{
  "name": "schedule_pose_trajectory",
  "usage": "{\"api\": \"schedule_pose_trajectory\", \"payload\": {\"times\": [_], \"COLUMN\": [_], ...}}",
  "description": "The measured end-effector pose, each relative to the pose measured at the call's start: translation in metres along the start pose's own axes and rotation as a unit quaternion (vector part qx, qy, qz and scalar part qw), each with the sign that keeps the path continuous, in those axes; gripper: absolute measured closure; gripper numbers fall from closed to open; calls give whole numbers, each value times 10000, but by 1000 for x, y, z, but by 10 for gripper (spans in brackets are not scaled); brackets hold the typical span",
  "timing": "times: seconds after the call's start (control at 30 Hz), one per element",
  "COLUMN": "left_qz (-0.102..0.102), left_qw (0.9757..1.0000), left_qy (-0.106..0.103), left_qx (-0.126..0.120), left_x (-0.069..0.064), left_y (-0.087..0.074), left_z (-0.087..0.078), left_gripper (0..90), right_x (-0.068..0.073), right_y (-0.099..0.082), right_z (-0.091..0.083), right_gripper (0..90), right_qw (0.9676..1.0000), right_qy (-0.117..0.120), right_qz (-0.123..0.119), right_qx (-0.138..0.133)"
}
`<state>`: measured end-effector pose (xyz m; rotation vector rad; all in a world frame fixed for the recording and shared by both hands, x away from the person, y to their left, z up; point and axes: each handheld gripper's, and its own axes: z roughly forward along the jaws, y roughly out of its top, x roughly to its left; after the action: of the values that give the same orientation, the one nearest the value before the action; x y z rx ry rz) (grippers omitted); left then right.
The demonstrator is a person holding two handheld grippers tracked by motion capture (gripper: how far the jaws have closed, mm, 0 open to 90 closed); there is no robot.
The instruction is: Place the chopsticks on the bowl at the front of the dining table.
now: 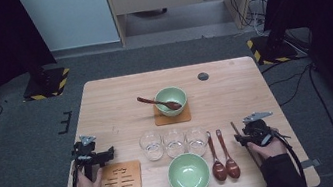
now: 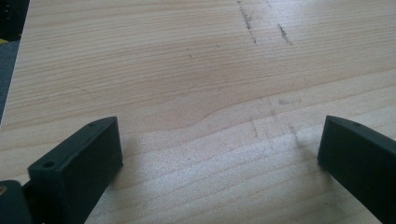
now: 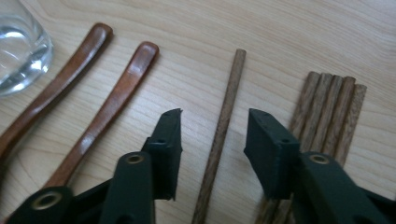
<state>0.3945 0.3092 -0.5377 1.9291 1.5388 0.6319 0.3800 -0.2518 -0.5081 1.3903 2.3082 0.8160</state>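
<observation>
Right gripper (image 3: 212,123) sits low at the near right of the light wooden table (image 1: 111,107), jaws partly apart, straddling a single dark wooden chopstick (image 3: 223,116) lying flat on the wood. Not closed on it; a gap shows on both sides. Just right of that jaw lies a bundle of matching wooden chopsticks (image 3: 334,100), side by side. Left of the jaws, two reddish-brown wooden spoons (image 3: 116,100) lie with handles pointing far, and a clear glass tumbler (image 3: 18,46) sits at the far left corner of the right gripper view.

Left gripper (image 2: 219,140) is at the near left, jaws spread wide over bare tabletop, nothing between them. In the high view it (image 1: 90,153) sits just left of a square wooden trivet with cut-out slots (image 1: 123,181).

Centre near: pale green ceramic bowl (image 1: 188,173), three clear glasses in a row beyond it. Farther back, a second green bowl (image 1: 171,100) stands on a small wooden coaster (image 1: 159,121) with a brown spoon (image 1: 156,102) resting in it, handle out to the left.
</observation>
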Motion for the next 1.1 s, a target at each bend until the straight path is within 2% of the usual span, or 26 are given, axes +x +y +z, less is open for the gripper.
{"api": "schedule_pose_trajectory", "payload": {"times": [0.27,0.77,1.1], "left_qz": [1,1,0], "left_qw": [10000,10000,10000], "left_qy": [0,0,0], "left_qx": [0,0,1], "left_x": [0,0,0], "left_y": [0,0,0], "left_z": [0,0,0], "left_gripper": [0,0,0], "right_x": [1,4,9], "right_y": [-2,-3,-1], "right_z": [-2,3,5], "right_gripper": [715,819,829], "right_qw": [9997,9993,9993], "right_qy": [67,-12,-82], "right_qz": [-45,-135,-215], "right_qx": [212,357,305]}}
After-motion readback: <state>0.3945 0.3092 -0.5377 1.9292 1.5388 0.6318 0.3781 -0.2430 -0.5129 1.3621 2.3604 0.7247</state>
